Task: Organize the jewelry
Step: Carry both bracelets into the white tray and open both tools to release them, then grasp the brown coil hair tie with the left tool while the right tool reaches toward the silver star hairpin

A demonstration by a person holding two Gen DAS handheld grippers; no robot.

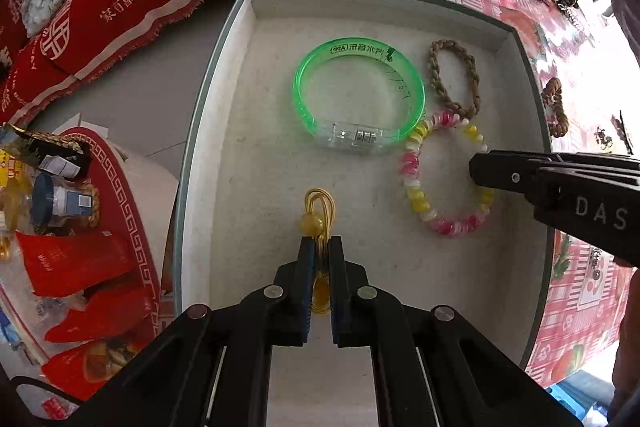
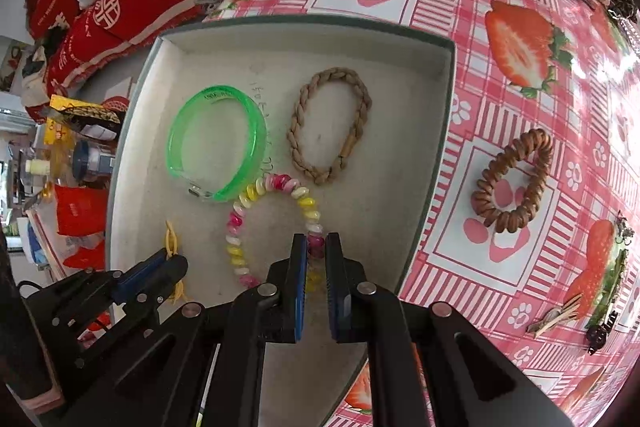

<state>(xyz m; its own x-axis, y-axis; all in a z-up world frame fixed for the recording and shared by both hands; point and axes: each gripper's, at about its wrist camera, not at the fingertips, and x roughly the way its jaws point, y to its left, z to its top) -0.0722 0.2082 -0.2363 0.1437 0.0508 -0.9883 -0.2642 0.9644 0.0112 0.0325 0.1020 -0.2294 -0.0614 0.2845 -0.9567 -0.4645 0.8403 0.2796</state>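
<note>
The left hand-held gripper [image 1: 320,243] is clamped on a yellow elastic band [image 1: 316,215] inside the grey tray [image 1: 208,99]. The right hand-held gripper [image 2: 316,241] pinches the pink-and-yellow beaded bracelet [image 2: 240,223] near the tray's near edge

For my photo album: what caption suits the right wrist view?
Right tongs clamp a pink-and-yellow bead bracelet inside a grey tray, beside a green bangle.

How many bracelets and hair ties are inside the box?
4. The green bangle lies at the back left, the braided tan band beside it, the pink-and-yellow beaded bracelet in front in the right tool, and the yellow hair tie in the left tool.
</note>
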